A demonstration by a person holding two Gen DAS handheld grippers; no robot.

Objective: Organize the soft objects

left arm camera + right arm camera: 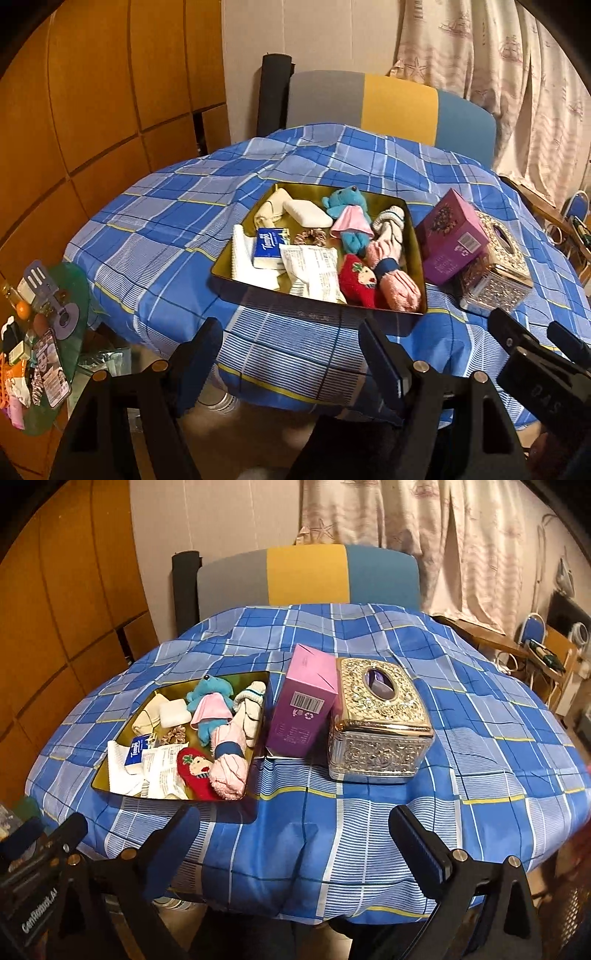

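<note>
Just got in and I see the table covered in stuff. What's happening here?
Nothing is being handled yet. Both the left gripper and the right gripper hover open and empty at the near edge of the table. A shallow tray on the blue plaid cloth already holds soft things: a blue plush toy, a pink sock, a tissue pack. Beside it stand a purple box and an ornate tissue box.

A blue-and-white plaid cloth [369, 812] with thin yellow lines covers the surface. The tray [236, 280] is dark outside, golden inside. In it lie a turquoise plush [341, 201] in a pink skirt, a red sock [356, 280] and pink socks [400, 291]. Beside it stand a purple box [303, 709] and an ornate gold-and-silver tissue box [380, 738].
</note>
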